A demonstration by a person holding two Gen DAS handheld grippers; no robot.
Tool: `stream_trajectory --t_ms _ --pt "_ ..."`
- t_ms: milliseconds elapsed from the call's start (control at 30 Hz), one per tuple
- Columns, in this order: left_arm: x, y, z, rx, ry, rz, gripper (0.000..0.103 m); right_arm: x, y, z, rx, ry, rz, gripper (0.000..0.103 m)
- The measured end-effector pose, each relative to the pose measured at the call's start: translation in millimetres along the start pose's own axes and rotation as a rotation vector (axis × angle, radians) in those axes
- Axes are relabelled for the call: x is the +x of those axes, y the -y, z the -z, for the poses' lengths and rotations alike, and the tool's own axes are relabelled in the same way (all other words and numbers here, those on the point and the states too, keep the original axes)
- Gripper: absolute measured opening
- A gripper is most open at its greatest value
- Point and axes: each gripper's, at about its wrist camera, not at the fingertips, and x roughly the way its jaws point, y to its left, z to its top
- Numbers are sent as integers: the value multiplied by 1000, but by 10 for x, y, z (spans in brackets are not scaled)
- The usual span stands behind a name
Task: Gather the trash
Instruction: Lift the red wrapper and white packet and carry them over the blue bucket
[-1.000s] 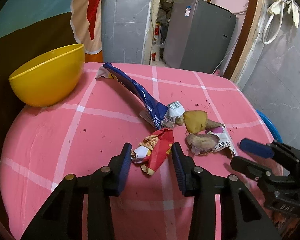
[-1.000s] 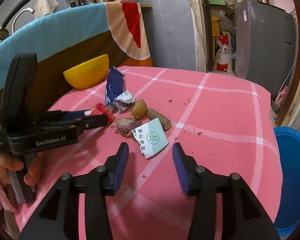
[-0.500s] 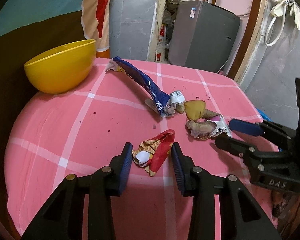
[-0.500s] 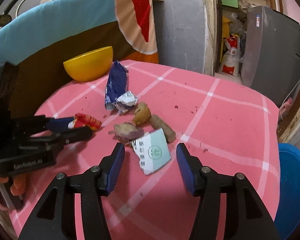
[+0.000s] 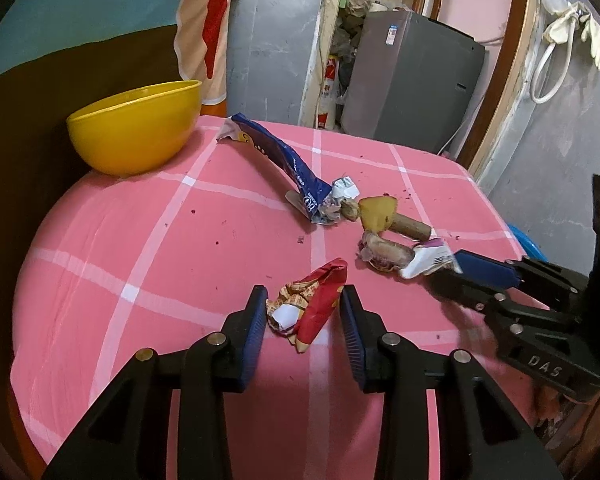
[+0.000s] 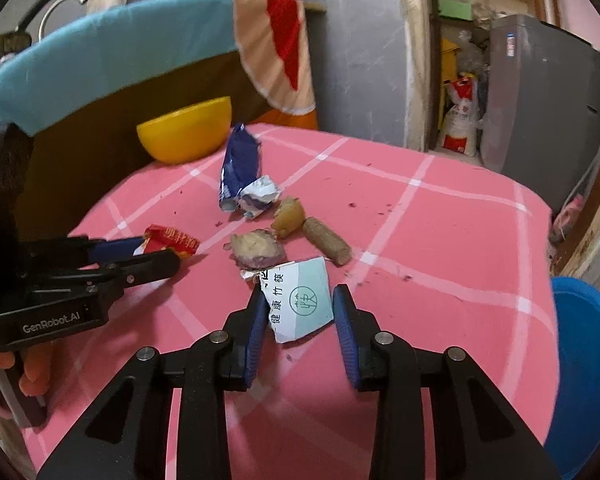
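Since a second ago both grippers had moved forward over the pink table (image 5: 148, 240), each now straddling a piece of trash. The left gripper (image 5: 303, 316) had its jaws spread, not yet closed, around the red wrapper (image 5: 320, 300), which had lain ahead of the tips before. The right gripper (image 6: 300, 312) was likewise open around the white paper packet (image 6: 304, 300), its left finger touching the packet's edge.

The red wrapper's long axis ran from the near edge up and slightly right, toward the far right corner. The blue bag (image 5: 280, 156) lay with its long axis pointing to the yellow bowl (image 5: 136, 132) at the far left edge, its crumpled end near the table's middle beside the food scraps (image 6: 288, 216). The packet lay near the right edge.
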Motion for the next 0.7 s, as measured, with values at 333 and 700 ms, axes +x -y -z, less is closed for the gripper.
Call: stream_trajectory --t_ms 333,700 --pt "-177 219 49 -3 97 10 32 -480 134 98 49 184 48 31" --pt "-397 715 -206 27 305 70 32 -1161 377 112 112 473 220 31"
